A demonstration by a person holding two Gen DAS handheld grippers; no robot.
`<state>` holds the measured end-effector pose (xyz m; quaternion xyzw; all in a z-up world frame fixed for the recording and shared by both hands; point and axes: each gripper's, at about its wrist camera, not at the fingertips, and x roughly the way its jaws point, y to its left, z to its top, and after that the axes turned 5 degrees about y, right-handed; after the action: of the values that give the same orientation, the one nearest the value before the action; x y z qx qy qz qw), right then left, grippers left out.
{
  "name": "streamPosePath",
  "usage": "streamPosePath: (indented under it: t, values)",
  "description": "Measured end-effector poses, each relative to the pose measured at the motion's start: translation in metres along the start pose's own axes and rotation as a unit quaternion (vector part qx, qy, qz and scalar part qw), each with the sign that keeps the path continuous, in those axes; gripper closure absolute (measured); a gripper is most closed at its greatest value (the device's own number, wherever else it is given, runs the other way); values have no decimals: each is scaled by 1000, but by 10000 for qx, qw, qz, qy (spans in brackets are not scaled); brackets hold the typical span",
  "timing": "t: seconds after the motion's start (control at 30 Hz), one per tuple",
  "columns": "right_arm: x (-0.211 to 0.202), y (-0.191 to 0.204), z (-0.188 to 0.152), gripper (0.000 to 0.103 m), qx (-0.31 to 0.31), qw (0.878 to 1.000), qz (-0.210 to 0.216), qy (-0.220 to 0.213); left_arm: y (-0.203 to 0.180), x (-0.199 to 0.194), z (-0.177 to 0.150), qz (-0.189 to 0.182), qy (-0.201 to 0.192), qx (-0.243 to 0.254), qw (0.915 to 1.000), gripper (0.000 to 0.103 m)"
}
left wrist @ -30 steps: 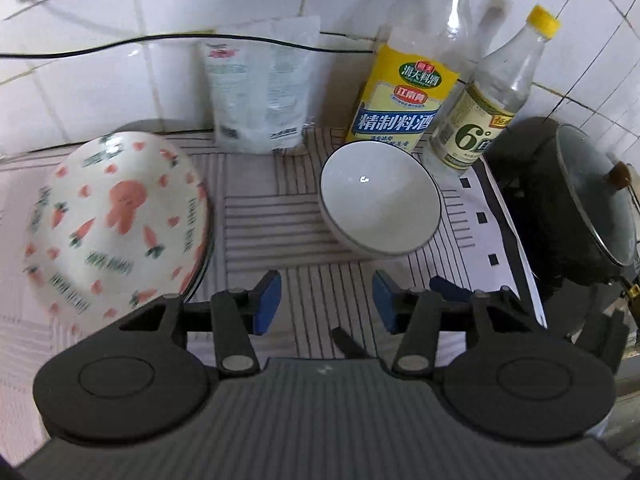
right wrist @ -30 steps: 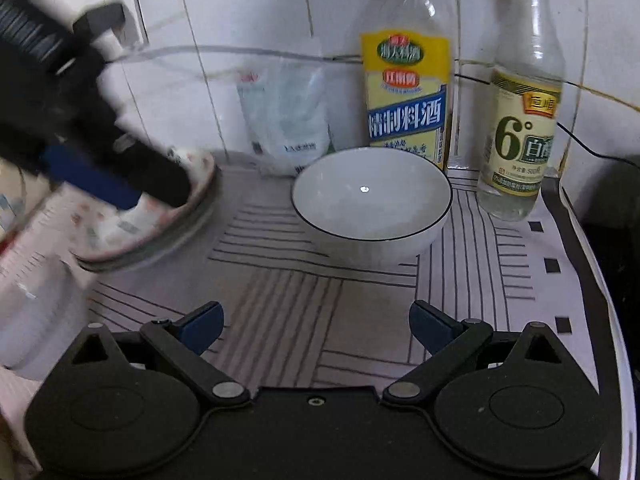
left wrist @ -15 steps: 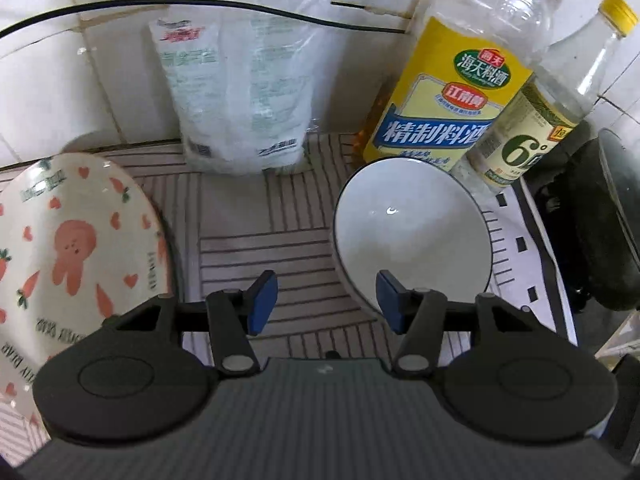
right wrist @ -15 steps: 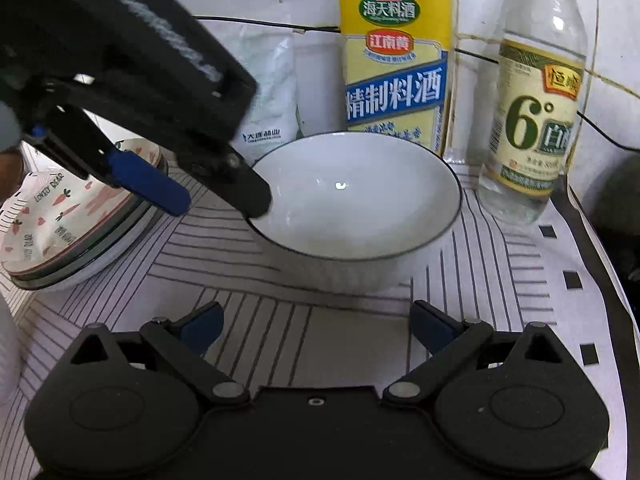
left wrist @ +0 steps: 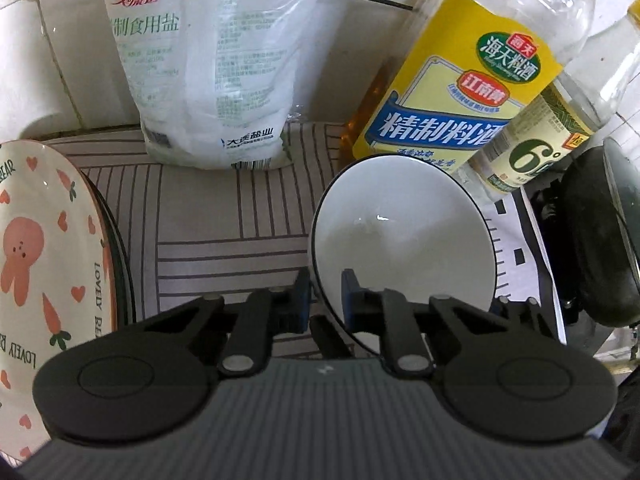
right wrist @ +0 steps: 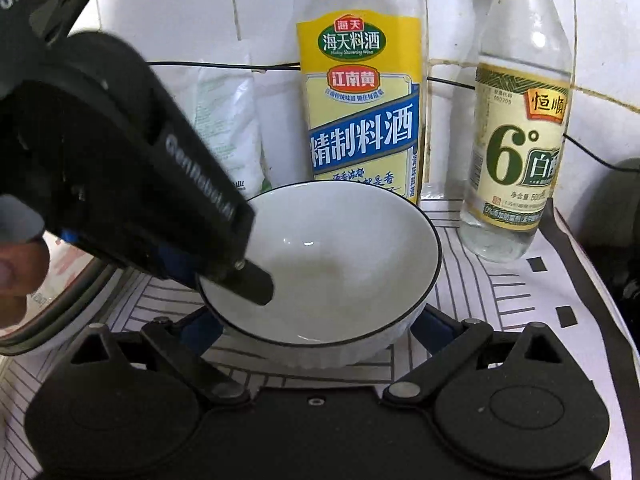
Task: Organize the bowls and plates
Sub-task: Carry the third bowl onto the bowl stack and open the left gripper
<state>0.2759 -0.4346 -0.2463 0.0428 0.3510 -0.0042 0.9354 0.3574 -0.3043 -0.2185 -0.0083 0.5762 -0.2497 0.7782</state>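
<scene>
A white bowl [left wrist: 404, 236] with a thin dark rim stands on the striped mat; it also shows in the right wrist view [right wrist: 340, 256]. My left gripper [left wrist: 326, 296] is shut on the bowl's left rim, one pad inside and one outside. In the right wrist view the left gripper [right wrist: 224, 268] reaches in from the left onto that rim. My right gripper [right wrist: 316, 328] is open, its fingers either side of the bowl's near wall, partly hidden under it. A stack of rabbit-and-carrot plates [left wrist: 44, 264] lies at the left.
A salt bag [left wrist: 208, 76], a yellow-labelled cooking wine bottle [left wrist: 460, 88] and a vinegar bottle [left wrist: 532, 152] stand against the tiled wall behind the bowl. A dark pot [left wrist: 600, 232] sits to the right. A black cable [right wrist: 224, 65] runs along the wall.
My left gripper moved forward and right and closed on the bowl's left rim. My right gripper moved forward until its open fingers straddle the bowl's near side.
</scene>
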Motion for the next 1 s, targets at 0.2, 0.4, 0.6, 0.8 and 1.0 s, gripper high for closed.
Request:
streamPosePath:
  t: [0.2, 0.4, 0.6, 0.8, 1.0]
  values:
    - [-3, 1, -5, 4, 125, 9999, 13, 3, -4, -5, -3, 128, 85, 182, 9997, 89]
    - [-18, 5, -11, 4, 74, 9999, 81, 18, -7, -15, -12, 202, 119, 114, 9997, 89]
    - [-42, 12, -14, 4, 25, 9999, 128, -66, -16, -34, -28, 306, 63, 241, 9992, 88]
    - [-73, 20, -20, 4, -72, 9998, 152, -129, -25, -58, -50, 404, -42, 274, 9988, 88]
    - [-99, 31, -24, 4, -234, 9994, 209, -174, -31, -87, -73, 427, -112, 193, 9988, 88]
